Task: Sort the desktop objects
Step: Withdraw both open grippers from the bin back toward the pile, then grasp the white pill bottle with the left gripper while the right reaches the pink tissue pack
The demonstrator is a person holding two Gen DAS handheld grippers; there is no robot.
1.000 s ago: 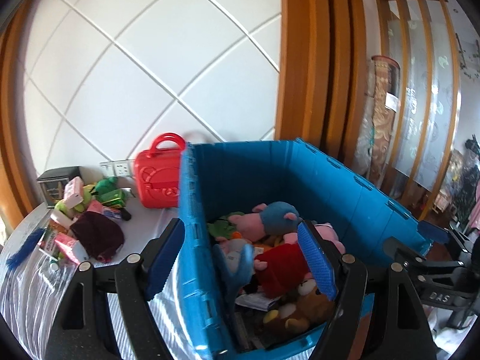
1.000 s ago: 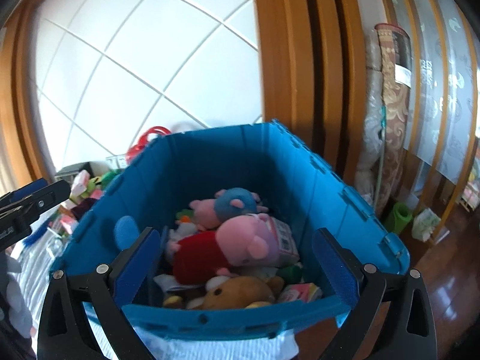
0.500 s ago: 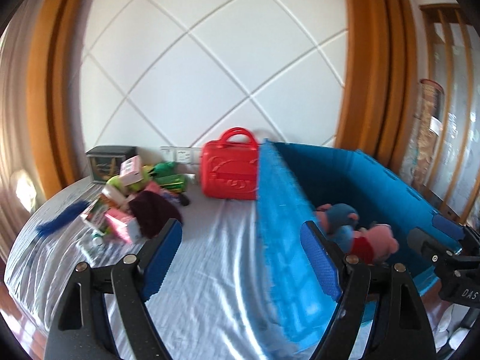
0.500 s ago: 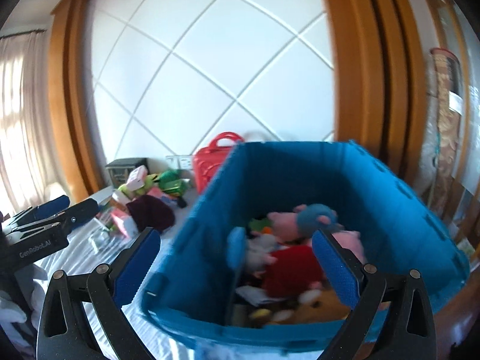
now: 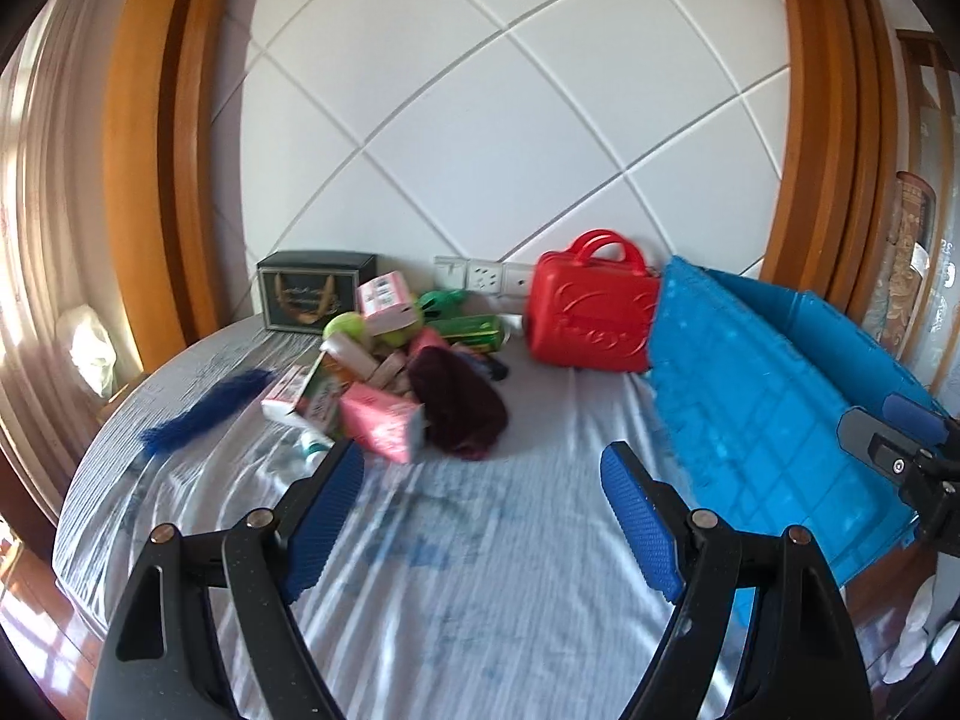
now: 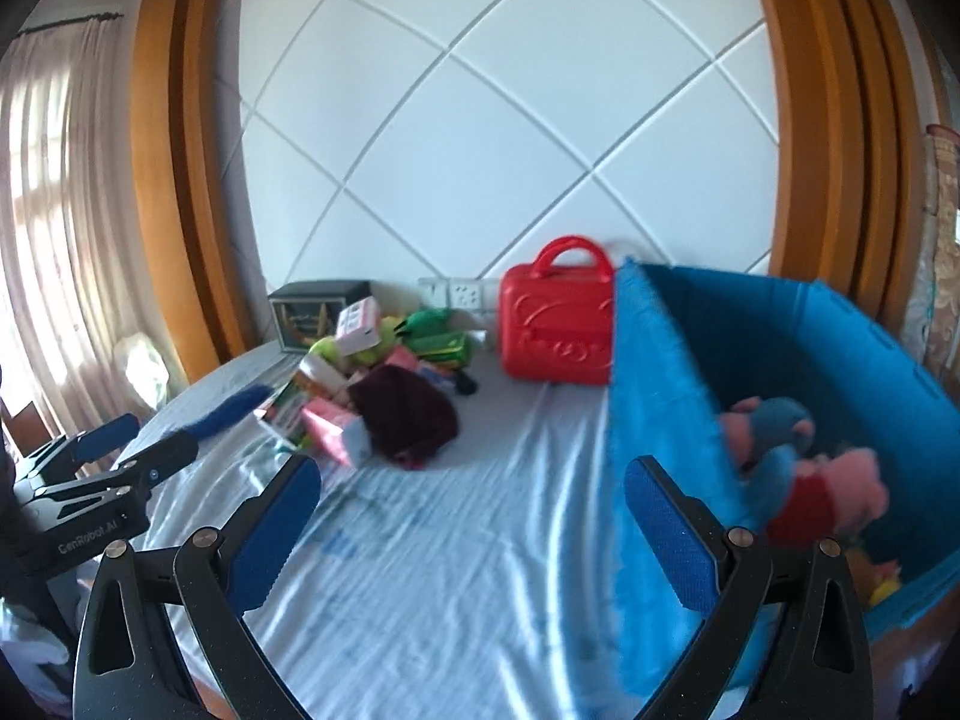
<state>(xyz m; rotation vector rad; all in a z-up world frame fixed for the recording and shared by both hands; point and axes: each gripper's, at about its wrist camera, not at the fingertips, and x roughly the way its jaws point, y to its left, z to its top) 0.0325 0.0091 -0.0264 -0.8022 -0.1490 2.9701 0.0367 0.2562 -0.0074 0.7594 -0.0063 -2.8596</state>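
Both views have swung off the blue crate (image 6: pixel 798 354) & onto the pile of small stuff (image 5: pixel 384 372) at the back of the desk (image 5: pixel 480 570), so the last drop-off looks done & the next pick is starting. Left tongs (image 5: pixel 483 516) are open w/ nothing between the pads, having just widened a bit; only bare striped cloth shows in the gap. Right tongs (image 6: pixel 477 534) are open too, empty, w/ the crate's near wall just by the right pad. Crate sits at the right end of the desk, plush toys (image 6: pixel 804 462) already inside. Still to sort: pink boxes, a dark maroon cloth (image 5: pixel 459 405), green bits, a yellowish ball, a blue feathery thing (image 5: pixel 204 414) lying apart to the left. Red case (image 5: pixel 591 318) stands against the wall, touching the crate's corner; black box (image 5: pixel 315 291) behind the pile. Judging by the aim, the maroon cloth or the pink carton (image 5: pixel 381 423) is nearest & likely next. Frames are motion-blurred, so small items are hard to name.
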